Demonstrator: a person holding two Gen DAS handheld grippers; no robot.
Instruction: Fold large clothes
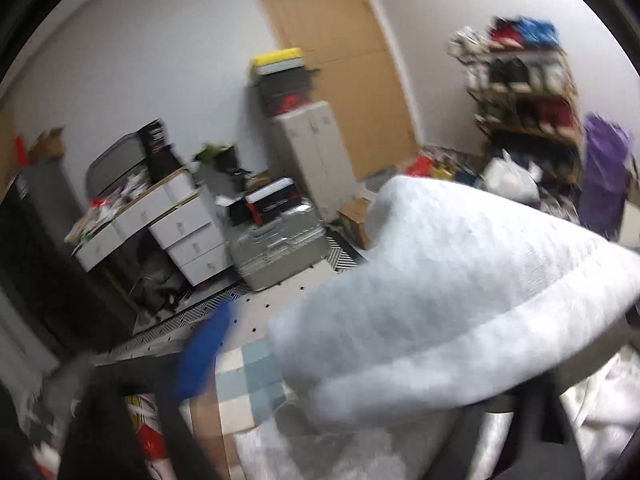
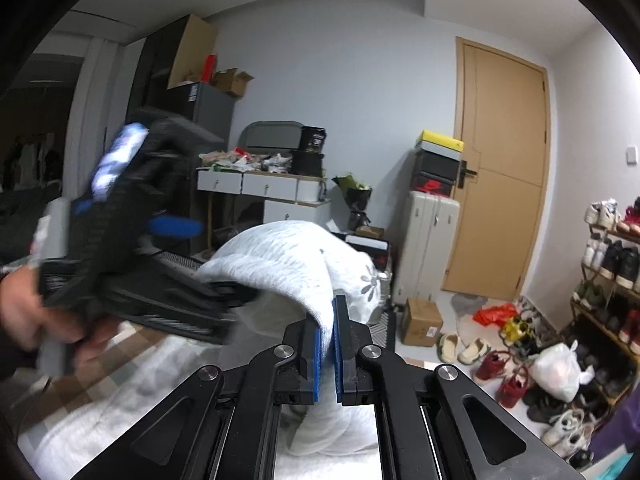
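A large white knit garment [image 2: 288,256] is lifted off the bed, and it also fills the right half of the left wrist view [image 1: 460,280]. My right gripper [image 2: 326,320] is shut on the garment's ribbed hem, blue pads pinching the fabric. My left gripper [image 2: 224,300] shows blurred at the left of the right wrist view, its black fingers reaching into the same hem. In the left wrist view one blue pad [image 1: 204,352] stands apart from the cloth and the other finger is hidden by the fabric.
A checked bed cover [image 1: 240,380] lies below the garment. Beyond stand a white drawer desk [image 2: 264,188], a pale suitcase [image 2: 424,240], a wooden door [image 2: 500,160], a shoe rack [image 2: 612,280] and shoes and bags on the floor [image 2: 520,352].
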